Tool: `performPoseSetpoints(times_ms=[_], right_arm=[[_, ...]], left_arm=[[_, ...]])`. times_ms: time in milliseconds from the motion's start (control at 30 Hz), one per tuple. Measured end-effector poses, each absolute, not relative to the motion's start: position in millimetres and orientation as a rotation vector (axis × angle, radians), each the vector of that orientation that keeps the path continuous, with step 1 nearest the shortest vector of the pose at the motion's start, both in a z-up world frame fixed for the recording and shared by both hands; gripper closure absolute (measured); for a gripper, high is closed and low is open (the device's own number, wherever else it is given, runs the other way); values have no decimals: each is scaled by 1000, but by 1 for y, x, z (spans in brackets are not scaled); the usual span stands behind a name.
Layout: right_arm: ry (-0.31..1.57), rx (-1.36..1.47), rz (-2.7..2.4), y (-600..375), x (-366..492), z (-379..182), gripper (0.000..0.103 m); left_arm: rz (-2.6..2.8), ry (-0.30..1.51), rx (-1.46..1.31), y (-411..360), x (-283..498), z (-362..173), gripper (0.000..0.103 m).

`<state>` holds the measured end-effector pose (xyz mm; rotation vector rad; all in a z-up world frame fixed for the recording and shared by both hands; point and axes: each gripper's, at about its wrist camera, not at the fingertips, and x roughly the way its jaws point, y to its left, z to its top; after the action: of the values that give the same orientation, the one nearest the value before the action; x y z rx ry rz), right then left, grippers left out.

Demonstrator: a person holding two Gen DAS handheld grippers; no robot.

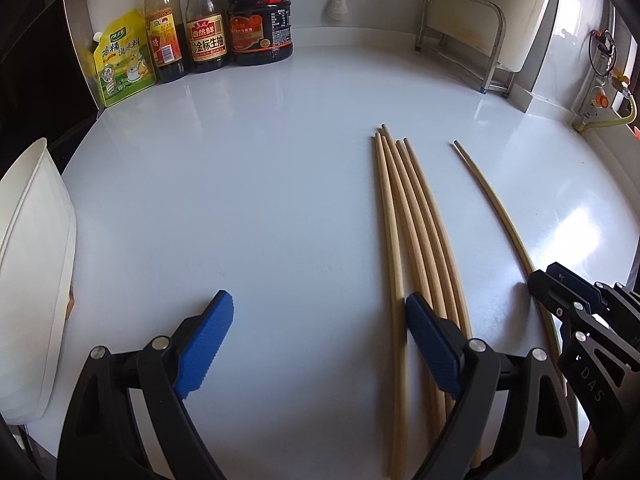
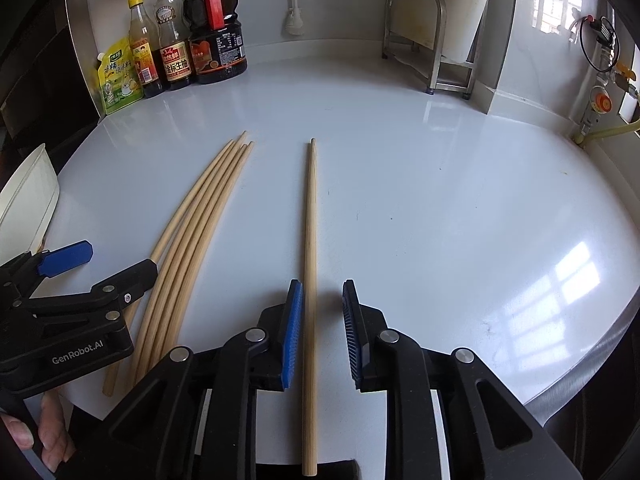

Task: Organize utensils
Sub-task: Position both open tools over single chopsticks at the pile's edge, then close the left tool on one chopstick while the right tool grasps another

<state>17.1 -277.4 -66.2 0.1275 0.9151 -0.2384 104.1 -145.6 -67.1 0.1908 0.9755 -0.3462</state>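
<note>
**Chopsticks laid out on the white tabletop, both grippers low over them**

A bundle of five wooden chopsticks is seen lying side by side on the glossy white tabletop, the tips pointing to the far side. A single chopstick is laid apart, to the right of the bundle, roughly in line with it.

The left gripper is held with its blue pads wide apart and nothing is clamped between them; its right finger is placed over the near part of the bundle, while the left finger is set above bare tabletop. The right gripper is positioned astride the single chopstick, which lies in the gap between the pads. The pads are set a little apart: the left pad stands just beside the stick, the right pad is clear of it, so no grip is shown.

At the left edge a white container is seen. At the far left four sauce bottles and a yellow pouch are lined against the wall, and a metal rack is set at the far right.
</note>
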Motion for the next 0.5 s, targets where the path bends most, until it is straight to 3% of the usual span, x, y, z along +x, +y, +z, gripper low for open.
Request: performPoseSetpoints(times_ms=[233, 333, 500], right_arm=[[905, 54, -243, -270, 27, -67, 83], [905, 49, -225, -267, 29, -67, 92], [902, 20, -215, -262, 31, -67, 97]], left_arm=[[-351, 971, 195, -149, 103, -69, 13], [-367, 955, 197, -151, 100, -65, 36], [-412, 953, 203, -157, 94, -61, 90]])
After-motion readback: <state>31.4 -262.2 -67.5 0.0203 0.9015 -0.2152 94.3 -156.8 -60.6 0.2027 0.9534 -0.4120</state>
